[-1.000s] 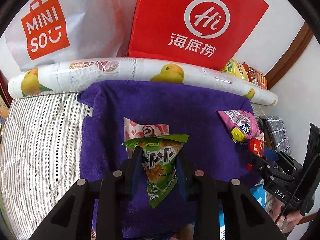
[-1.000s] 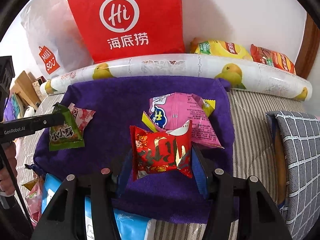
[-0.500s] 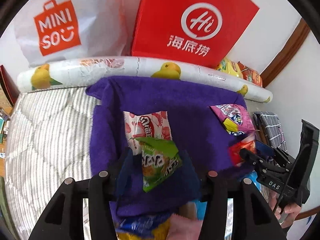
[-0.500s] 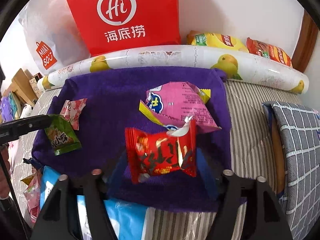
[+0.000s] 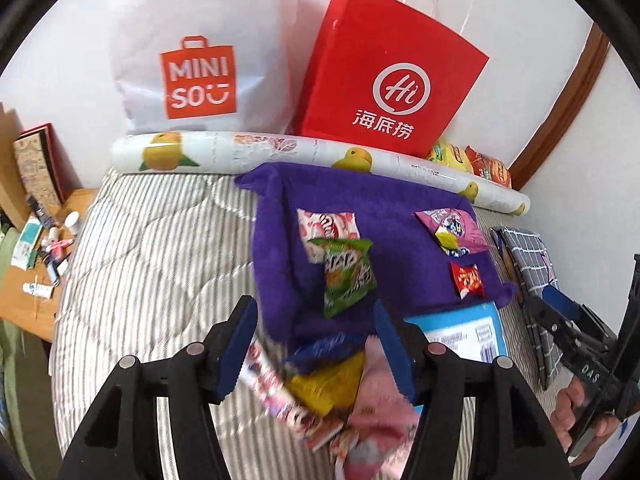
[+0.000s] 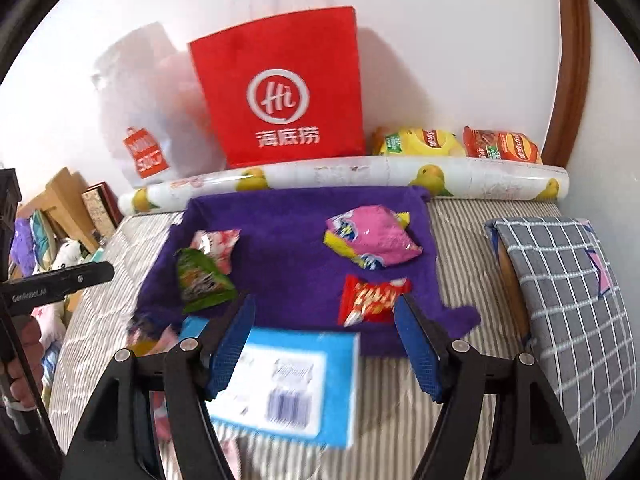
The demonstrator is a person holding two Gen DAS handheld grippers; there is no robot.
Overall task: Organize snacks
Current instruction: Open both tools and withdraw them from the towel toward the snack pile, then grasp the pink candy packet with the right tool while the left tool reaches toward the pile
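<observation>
Four snacks laid on the purple towel (image 6: 288, 264) so far, both grippers, left (image 5: 314, 344) & right (image 6: 324, 344), wide open w/ nothing held, heap of packets (image 5: 320, 392) left.

Towel (image 6: 296, 264), frame ctr: purple cloth, fuzzy, matt.
Snack packs (image 6: 372, 236): glossy plastic film.
Red bag (image 6: 280, 88), upper ctr: matt paper.
Gripper pads (image 6: 230, 344): blue, textured.

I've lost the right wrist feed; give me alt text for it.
The open right gripper hangs empty above a blue-and-white carton at the near edge of a purple towel. On the towel lie a red snack packet, pink snack bag and green snack packet.
</observation>
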